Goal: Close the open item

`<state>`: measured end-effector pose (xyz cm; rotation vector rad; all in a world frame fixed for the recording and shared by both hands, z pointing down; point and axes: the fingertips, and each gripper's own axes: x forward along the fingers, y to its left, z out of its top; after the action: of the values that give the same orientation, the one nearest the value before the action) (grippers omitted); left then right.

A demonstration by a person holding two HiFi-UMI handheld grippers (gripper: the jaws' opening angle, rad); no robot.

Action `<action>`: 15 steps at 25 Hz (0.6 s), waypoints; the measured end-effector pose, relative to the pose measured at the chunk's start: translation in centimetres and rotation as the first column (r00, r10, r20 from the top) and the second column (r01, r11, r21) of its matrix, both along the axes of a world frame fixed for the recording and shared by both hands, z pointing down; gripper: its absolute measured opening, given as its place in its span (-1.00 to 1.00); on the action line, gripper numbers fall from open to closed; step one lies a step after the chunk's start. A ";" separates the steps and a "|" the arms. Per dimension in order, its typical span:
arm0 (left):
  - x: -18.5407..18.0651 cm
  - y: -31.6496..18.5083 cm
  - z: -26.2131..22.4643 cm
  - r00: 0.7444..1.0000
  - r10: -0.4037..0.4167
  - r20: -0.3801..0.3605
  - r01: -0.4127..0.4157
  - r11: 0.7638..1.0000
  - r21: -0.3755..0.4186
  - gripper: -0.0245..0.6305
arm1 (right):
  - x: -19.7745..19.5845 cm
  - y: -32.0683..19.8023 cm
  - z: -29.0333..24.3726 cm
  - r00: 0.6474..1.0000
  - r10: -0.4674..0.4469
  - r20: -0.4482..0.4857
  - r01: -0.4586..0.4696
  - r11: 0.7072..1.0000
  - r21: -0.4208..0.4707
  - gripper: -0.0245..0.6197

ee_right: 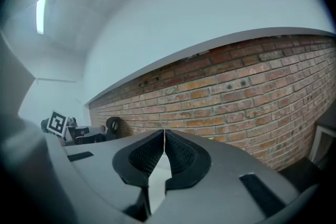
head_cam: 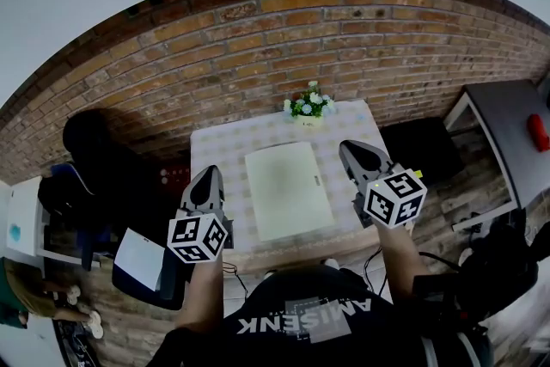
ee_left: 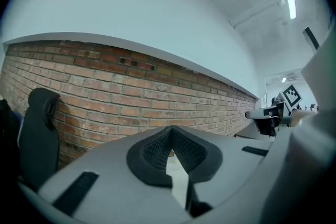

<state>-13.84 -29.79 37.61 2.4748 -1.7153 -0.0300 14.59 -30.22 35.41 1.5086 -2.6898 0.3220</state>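
Observation:
A flat white laptop-like item (head_cam: pixel 288 189) lies on the small checkered table (head_cam: pixel 219 142) with its lid down flat. My left gripper (head_cam: pixel 207 174) hovers at the table's left edge, to the left of the item and apart from it. Its jaws are shut with nothing between them, and in the left gripper view they (ee_left: pixel 170 131) point at the brick wall. My right gripper (head_cam: pixel 351 149) is raised to the right of the item without touching it. It is shut and empty too, and its jaws (ee_right: pixel 164 134) also face the brick wall.
A small pot of white flowers (head_cam: pixel 309 106) stands at the table's far edge, against the brick wall (head_cam: pixel 284 39). A black chair (head_cam: pixel 86 142) is at the left. A grey desk (head_cam: pixel 507 133) with a red object (head_cam: pixel 538 131) is at the right. A dark bin with a white sheet (head_cam: pixel 146 262) sits on the floor, lower left.

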 end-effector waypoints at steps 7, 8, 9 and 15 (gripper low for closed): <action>0.1 -0.1 -0.3 1.000 -0.021 0.005 0.021 1.000 0.007 -0.89 | 0.0 0.3 -0.5 1.000 -0.001 -0.001 0.001 1.000 0.011 -0.79; 0.1 -0.1 -0.4 1.000 -0.024 0.007 0.024 1.000 0.009 -0.89 | 0.0 0.3 -0.5 1.000 0.001 -0.002 -0.001 1.000 0.012 -0.79; 0.1 -0.2 -0.5 1.000 -0.027 0.009 0.027 1.000 0.011 -0.89 | 0.1 0.3 -0.5 1.000 0.002 -0.003 -0.002 1.000 0.014 -0.79; 0.1 -0.2 -0.8 0.999 -0.031 0.011 0.031 0.999 0.016 -0.89 | 0.1 0.0 -0.4 1.000 0.009 -0.015 -0.009 1.000 0.020 -0.79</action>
<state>-13.77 -30.04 36.78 2.4637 -1.7645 -0.0326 14.70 -30.22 34.96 1.5226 -2.6834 0.2845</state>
